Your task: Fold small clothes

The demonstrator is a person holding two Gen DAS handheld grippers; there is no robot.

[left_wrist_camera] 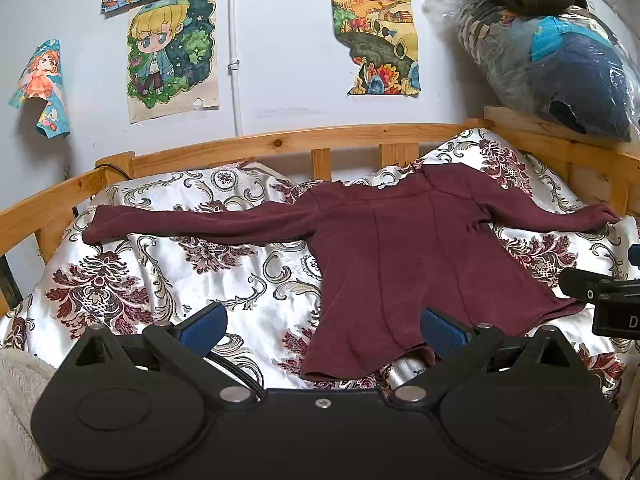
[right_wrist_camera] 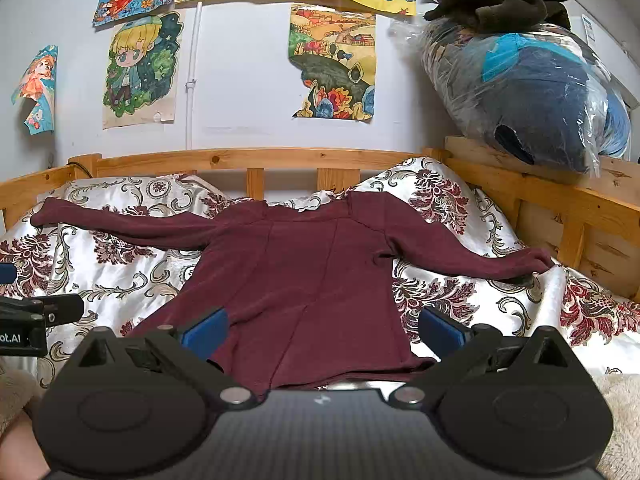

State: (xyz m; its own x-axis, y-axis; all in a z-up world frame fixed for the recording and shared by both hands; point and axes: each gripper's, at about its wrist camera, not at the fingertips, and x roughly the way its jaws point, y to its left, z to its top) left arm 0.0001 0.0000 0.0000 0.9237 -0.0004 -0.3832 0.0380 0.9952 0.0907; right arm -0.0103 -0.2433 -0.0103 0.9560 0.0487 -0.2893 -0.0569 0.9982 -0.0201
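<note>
You had the maroon long-sleeved knit top [right_wrist_camera: 304, 276] flat on the floral satin bedspread [left_wrist_camera: 180, 276], sleeves out toward 9 and 3 o'clock. Left gripper [left_wrist_camera: 322, 330] and right gripper [right_wrist_camera: 322, 330] hovered at the 6 o'clock hem, both spread, holding nothing. Advice: pinch one cuff and fold it straight across.

Small maroon long-sleeve top [left_wrist_camera: 400, 264] lies flat on the floral bedspread [left_wrist_camera: 180, 272], neck toward the headboard, hem nearest us w/ a slightly wavy, flared edge. Both sleeves spread straight out L & R. Vertical seams run down the body; fabric mostly smooth, unfolded.
</note>
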